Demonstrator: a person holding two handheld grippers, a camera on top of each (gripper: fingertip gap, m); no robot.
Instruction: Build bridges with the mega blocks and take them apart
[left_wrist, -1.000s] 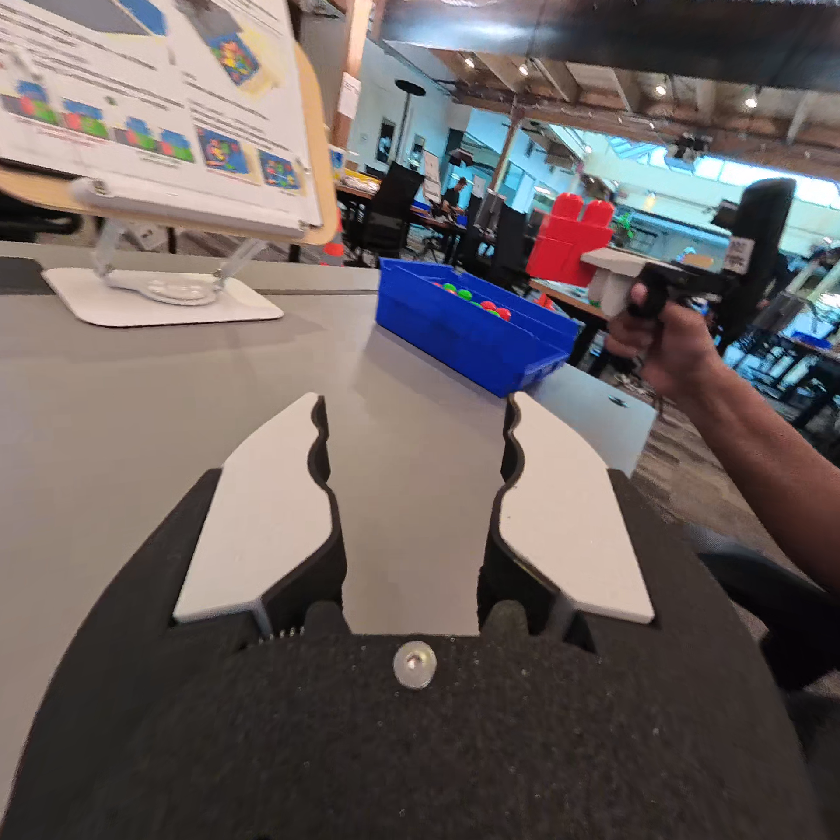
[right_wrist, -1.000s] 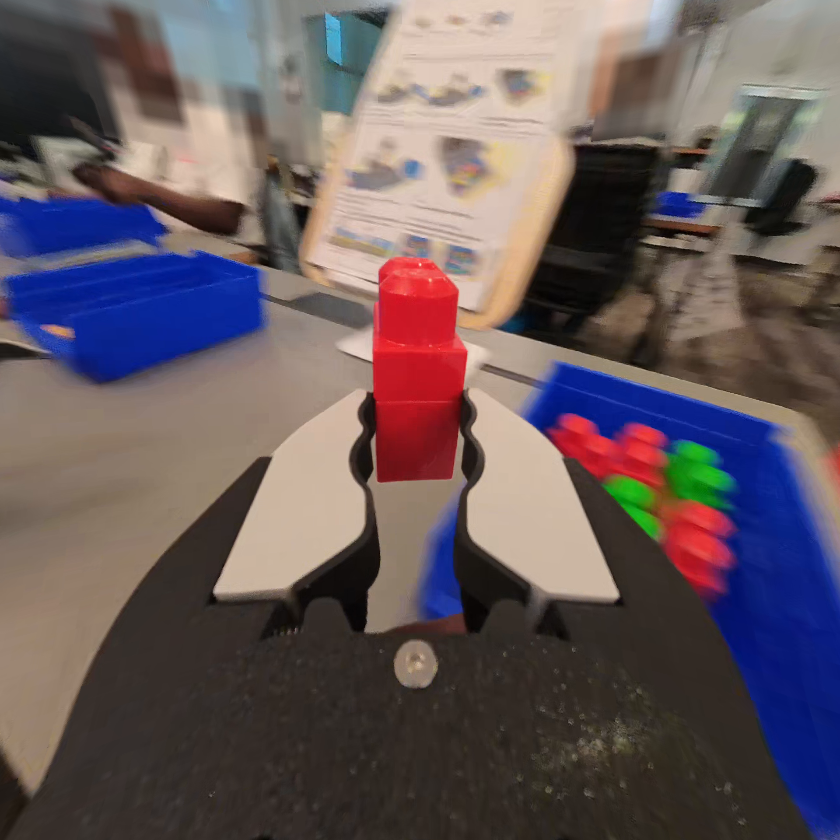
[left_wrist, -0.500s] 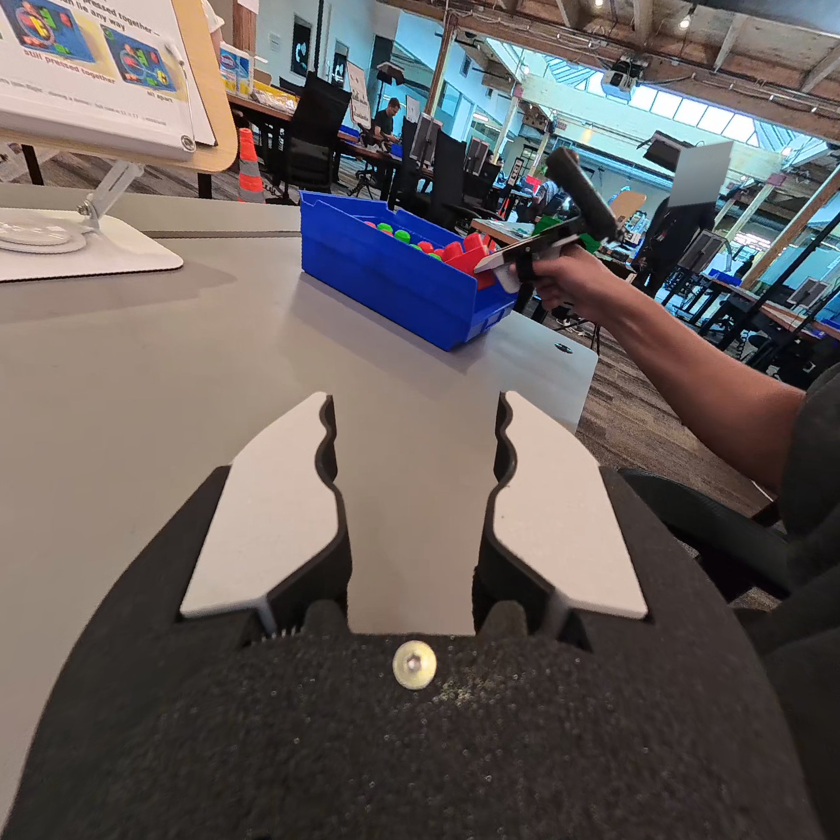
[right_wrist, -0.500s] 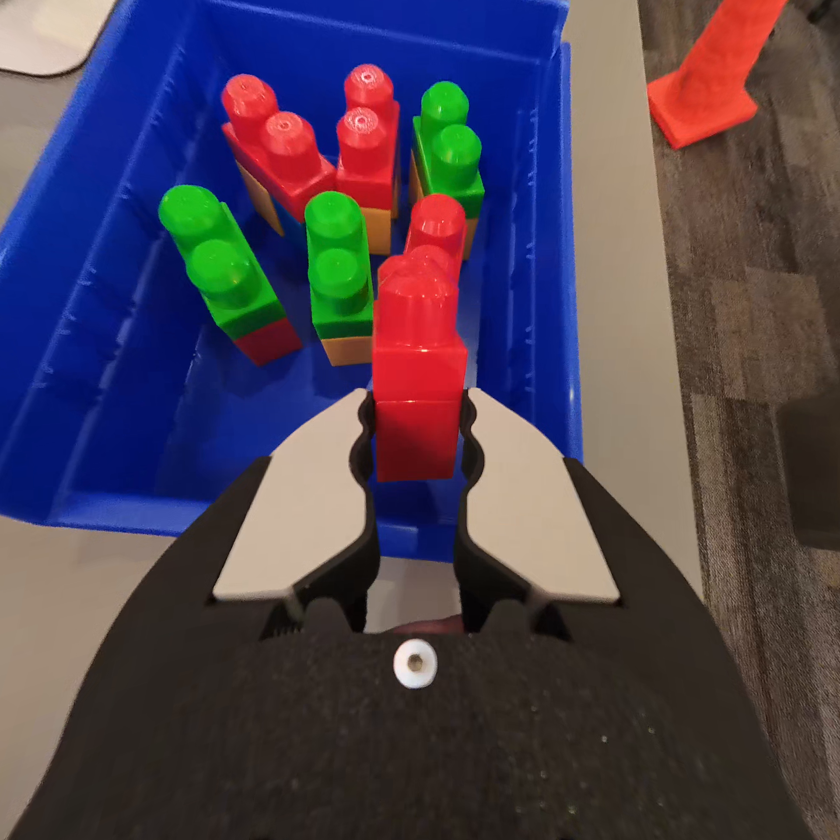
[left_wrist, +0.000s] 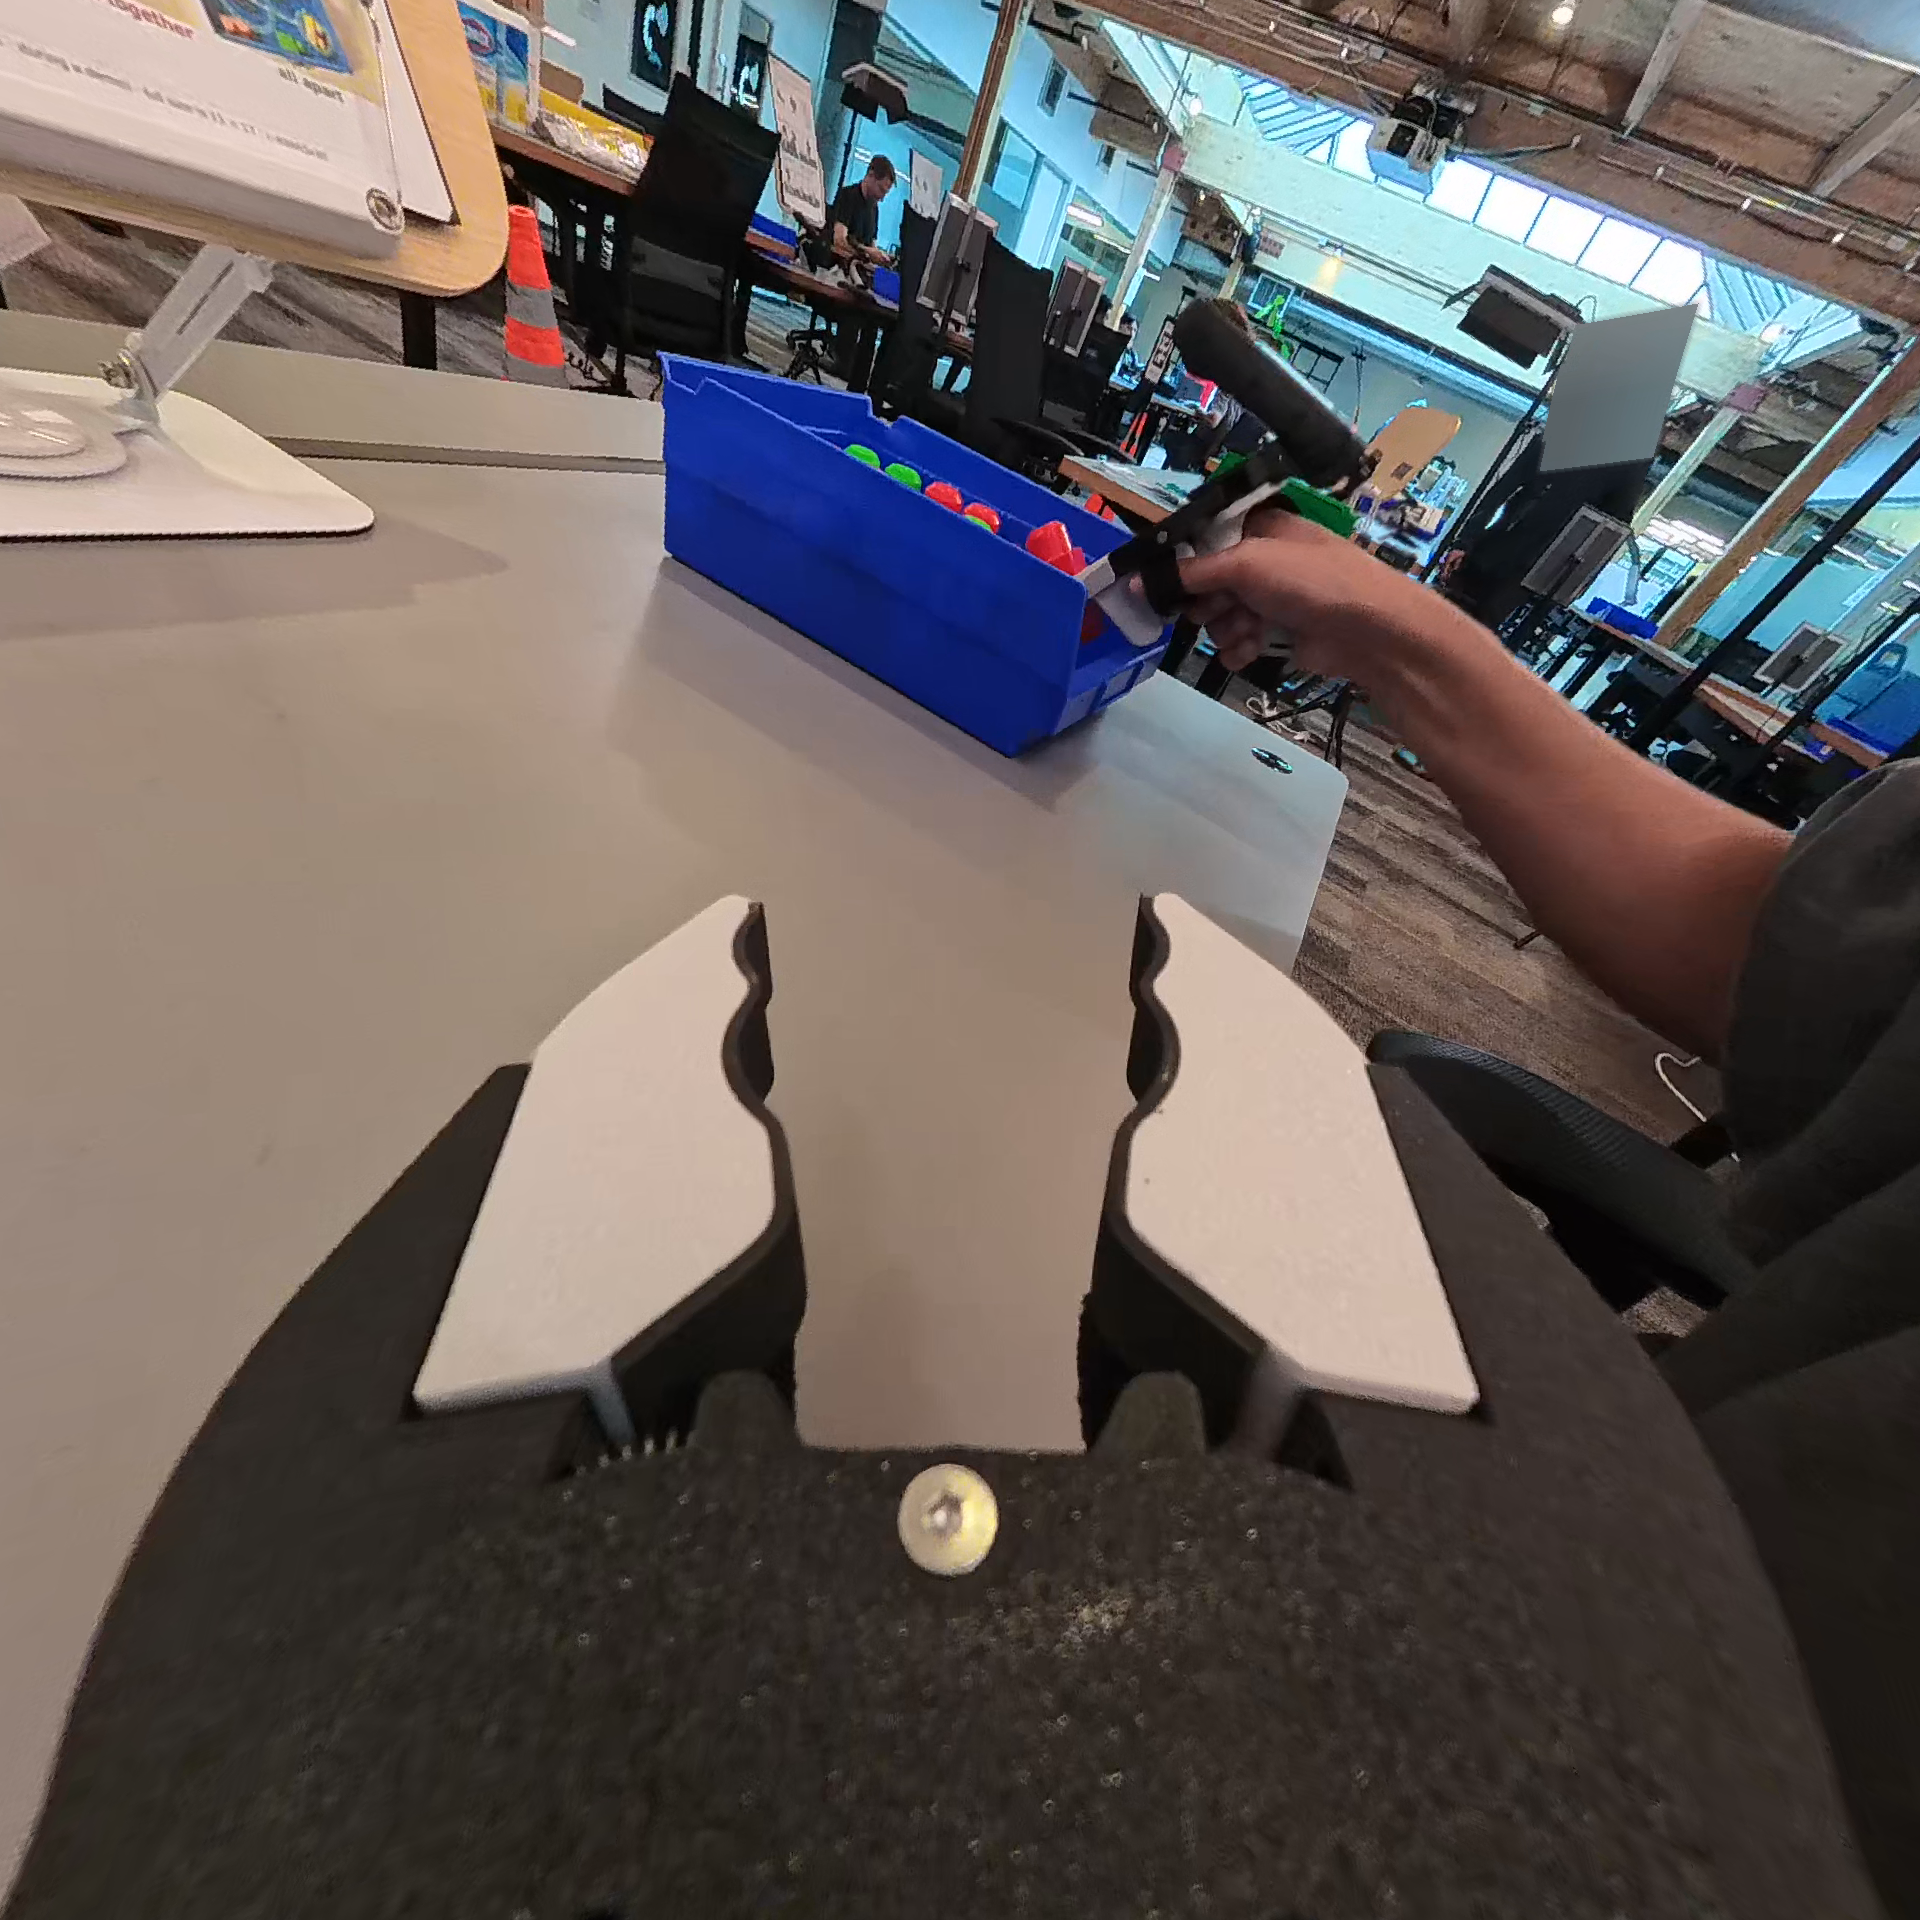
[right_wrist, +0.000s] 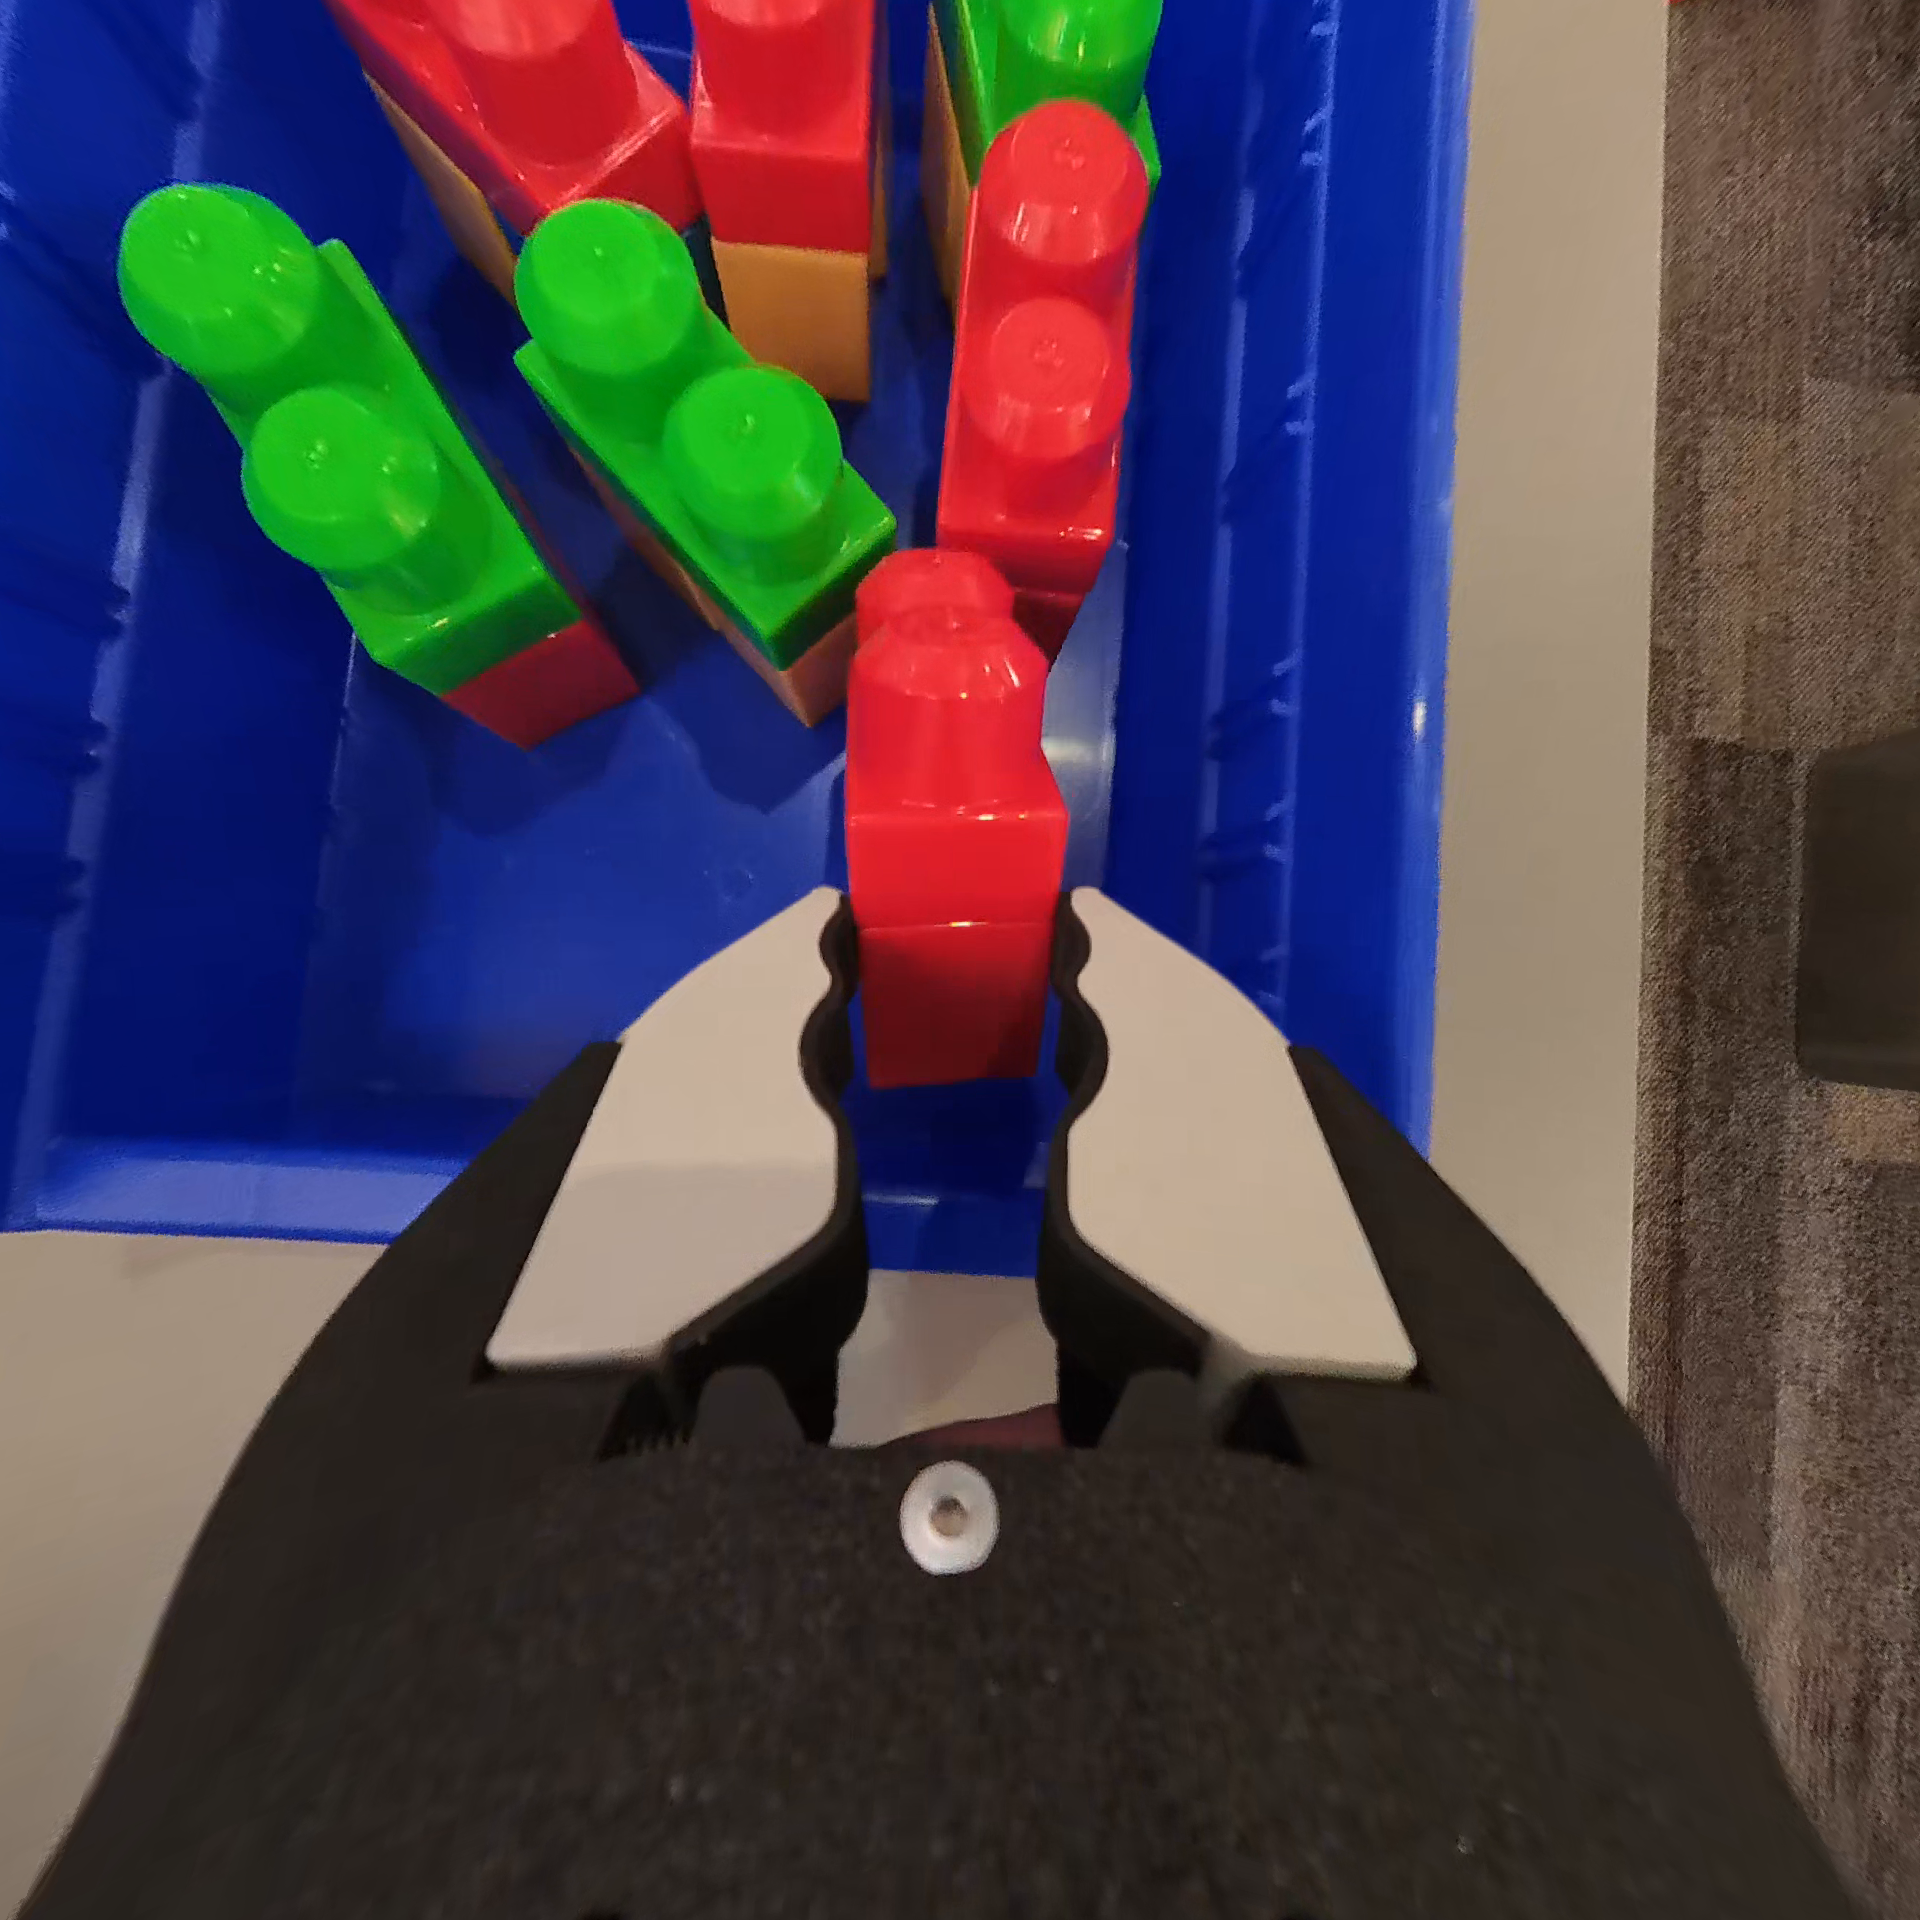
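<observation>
A grey counter (left_wrist: 312, 831) fills the left and centre of the left wrist view. On it, upper centre of the frame, sits a blue bin (left_wrist: 883, 592) holding red and green blocks. At the upper left a document stand (left_wrist: 208, 135) rests on a white base.

The left gripper (left_wrist: 948, 940) occupies the lower half of that frame, its fingers spread wide with nothing between them, only bare counter.

In the right wrist view, the right gripper (right_wrist: 954, 935) is clamped on a red block (right_wrist: 951, 831) at the frame's centre, held over the blue bin's (right_wrist: 1299, 623) right side. Inside the bin, in the upper part of the frame, stand green blocks (right_wrist: 353, 457) and more red blocks (right_wrist: 1039, 343), some stacked on tan ones.
</observation>
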